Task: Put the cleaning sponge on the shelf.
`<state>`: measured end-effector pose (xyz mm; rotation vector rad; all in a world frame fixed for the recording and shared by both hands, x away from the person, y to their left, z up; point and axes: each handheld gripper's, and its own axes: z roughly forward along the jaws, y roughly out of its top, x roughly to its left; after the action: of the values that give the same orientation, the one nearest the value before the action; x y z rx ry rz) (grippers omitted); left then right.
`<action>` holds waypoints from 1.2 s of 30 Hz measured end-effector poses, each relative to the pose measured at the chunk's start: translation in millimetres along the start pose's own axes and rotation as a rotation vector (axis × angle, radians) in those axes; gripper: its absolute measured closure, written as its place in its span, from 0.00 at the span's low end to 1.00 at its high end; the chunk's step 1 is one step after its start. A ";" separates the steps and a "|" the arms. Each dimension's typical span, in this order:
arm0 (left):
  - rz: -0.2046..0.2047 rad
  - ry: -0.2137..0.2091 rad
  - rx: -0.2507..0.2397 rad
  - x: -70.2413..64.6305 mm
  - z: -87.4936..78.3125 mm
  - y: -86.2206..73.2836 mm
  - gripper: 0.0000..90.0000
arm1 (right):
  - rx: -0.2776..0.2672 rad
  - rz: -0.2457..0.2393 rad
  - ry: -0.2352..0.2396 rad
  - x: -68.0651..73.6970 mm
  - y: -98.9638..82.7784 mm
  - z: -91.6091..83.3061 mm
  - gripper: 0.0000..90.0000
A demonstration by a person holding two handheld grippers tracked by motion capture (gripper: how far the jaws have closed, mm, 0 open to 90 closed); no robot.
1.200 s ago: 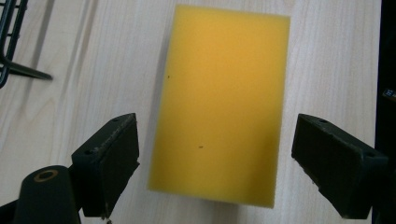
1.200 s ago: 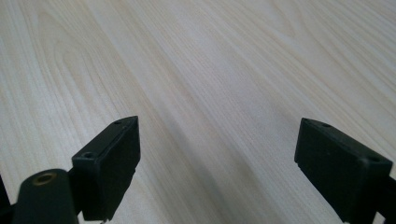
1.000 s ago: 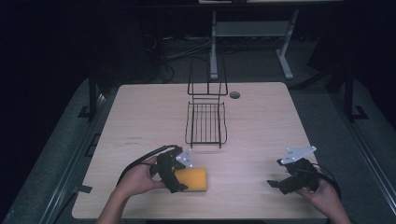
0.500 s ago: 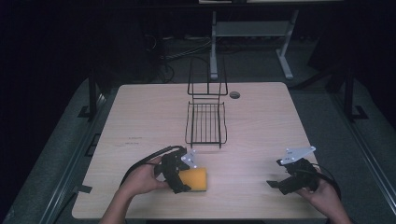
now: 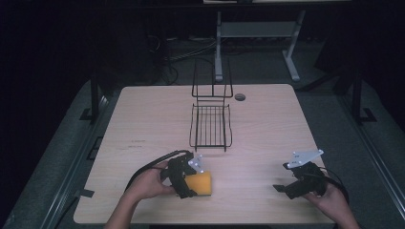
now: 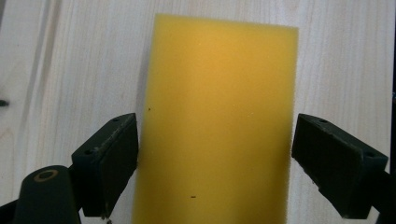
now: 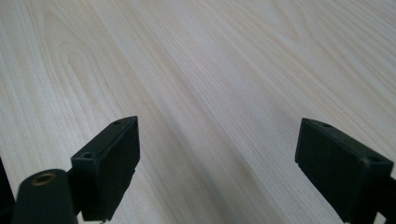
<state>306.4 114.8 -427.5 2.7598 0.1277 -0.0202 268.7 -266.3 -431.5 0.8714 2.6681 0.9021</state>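
Note:
A yellow sponge [image 6: 219,121] lies flat on the pale wooden table [image 5: 267,129] near its front edge, left of centre [image 5: 201,184]. My left gripper [image 6: 215,140] is open and straddles the sponge's near end. One jaw touches the sponge's left side and the other stands just off its right side. In the high view a hand holds this gripper [image 5: 187,180] low over the sponge. My right gripper [image 7: 217,135] is open over bare wood with nothing between its jaws. It is held at the front right of the table [image 5: 285,187] and points left.
A black wire rack [image 5: 210,125] with an upright back stands at the table's middle, beyond the sponge. A round cable hole [image 5: 239,97] lies near the far edge. Black cables trail from both grippers. The floor around the table is dark.
My left gripper has edged slightly to the right along the sponge. The right gripper has stayed put.

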 end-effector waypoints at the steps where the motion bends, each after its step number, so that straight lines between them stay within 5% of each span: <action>1: -0.001 -0.003 0.001 0.4 0.9 -0.2 0.16 | -0.001 -0.002 -0.001 0.0 0.0 -0.1 0.15; 36: 0.010 -0.008 0.032 2.4 15.0 0.6 0.16 | -0.004 -0.003 0.006 -0.1 0.2 -0.9 0.15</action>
<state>308.8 108.9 -441.3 2.7914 0.1125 -0.0315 268.6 -266.7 -430.7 0.8644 2.6717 0.9100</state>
